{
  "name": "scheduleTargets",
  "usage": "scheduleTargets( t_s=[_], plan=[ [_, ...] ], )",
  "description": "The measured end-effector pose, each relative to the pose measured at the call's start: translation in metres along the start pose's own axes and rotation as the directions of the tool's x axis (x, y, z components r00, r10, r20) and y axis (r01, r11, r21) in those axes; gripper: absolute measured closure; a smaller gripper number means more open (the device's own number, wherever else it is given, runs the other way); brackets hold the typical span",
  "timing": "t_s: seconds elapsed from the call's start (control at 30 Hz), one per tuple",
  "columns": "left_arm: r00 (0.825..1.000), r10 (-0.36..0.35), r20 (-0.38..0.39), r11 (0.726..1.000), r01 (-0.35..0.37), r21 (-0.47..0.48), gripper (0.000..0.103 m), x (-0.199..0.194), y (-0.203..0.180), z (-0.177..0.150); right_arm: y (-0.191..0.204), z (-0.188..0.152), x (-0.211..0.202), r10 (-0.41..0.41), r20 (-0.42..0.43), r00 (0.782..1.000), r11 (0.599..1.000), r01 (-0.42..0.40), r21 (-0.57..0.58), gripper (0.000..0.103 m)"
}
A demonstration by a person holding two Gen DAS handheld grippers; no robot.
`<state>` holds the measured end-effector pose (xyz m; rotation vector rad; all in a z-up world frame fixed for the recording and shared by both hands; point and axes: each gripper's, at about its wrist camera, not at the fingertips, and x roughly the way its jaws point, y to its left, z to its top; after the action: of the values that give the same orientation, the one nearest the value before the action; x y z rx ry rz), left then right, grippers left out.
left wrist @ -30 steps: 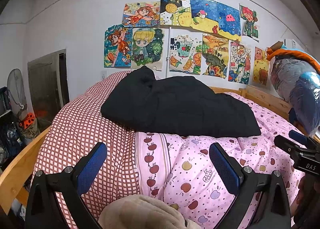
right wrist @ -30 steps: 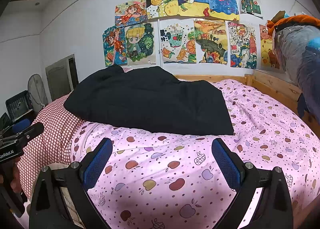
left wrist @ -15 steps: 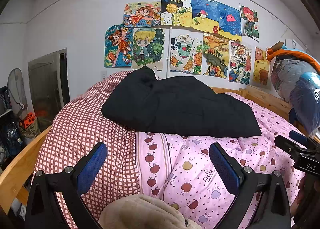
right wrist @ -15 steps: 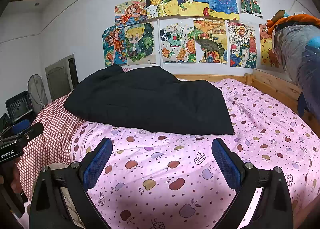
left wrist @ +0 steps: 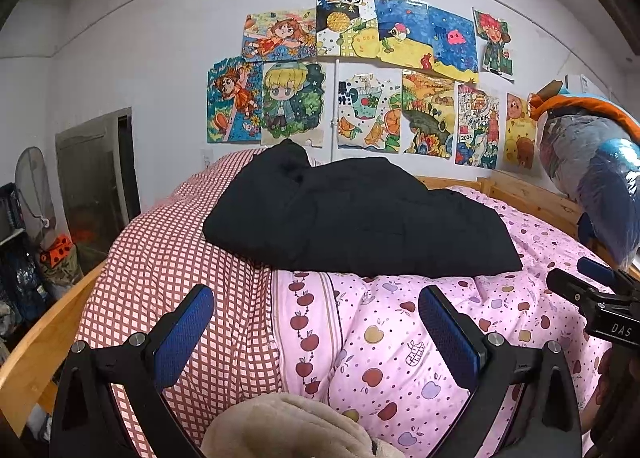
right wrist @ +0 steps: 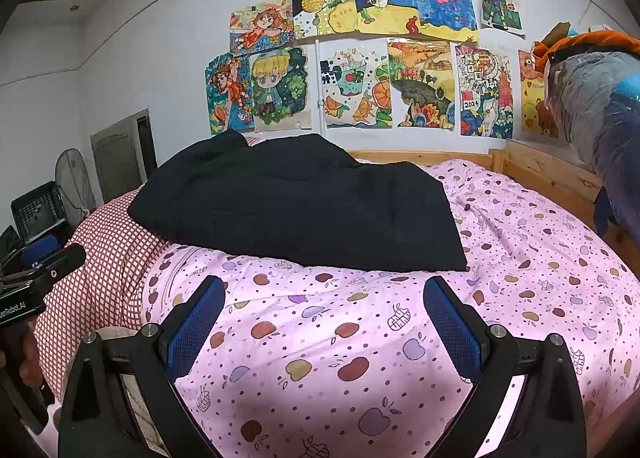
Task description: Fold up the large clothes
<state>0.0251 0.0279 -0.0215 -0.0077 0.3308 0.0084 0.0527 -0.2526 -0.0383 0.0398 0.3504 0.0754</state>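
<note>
Filling most of the room is a wooden bed [left wrist: 44, 342] under a pink apple-print quilt [right wrist: 360, 338], with a red checked cover [left wrist: 176, 258] on its left side. On top, toward the far end and straddling both fabrics, lies the black coat [right wrist: 304, 210], bulky and already lying in a rough slab with a lump at its far left corner. Drawings [left wrist: 360, 78] crowd the wall behind it. Nearer me, the left gripper [left wrist: 318, 324] and right gripper [right wrist: 324, 316] both hang above the quilt with jaws spread wide, gripping nothing, well short of the coat. I'd worry that the padded cloth looks thick and springy: a pinch taken on only the top layer could let the rest slide and undo the shape, and a low reach might snag the soft quilt too.
</note>
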Motion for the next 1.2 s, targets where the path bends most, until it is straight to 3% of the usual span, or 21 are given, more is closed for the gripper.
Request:
scheduleTargets(
  t_s=[0.6, 1.2],
  plan=[
    [0.998, 0.042, 0.04, 0.999, -0.043, 0.021, 0.0, -0.0065, -0.0059, 0.0001, 0.0, 0.0011, -0.0008, -0.004, -0.008, 1.0, 1.0, 0.004, 0.002, 0.005],
    [0.999, 0.025, 0.028, 1.0, -0.025, -0.005, 0.0, 0.0007, -0.0005, 0.0058, 0.0061, -0.0009, 0.007, -0.002, -0.034, 0.999, 1.0, 0.002, -0.007, 0.005]
  ],
)
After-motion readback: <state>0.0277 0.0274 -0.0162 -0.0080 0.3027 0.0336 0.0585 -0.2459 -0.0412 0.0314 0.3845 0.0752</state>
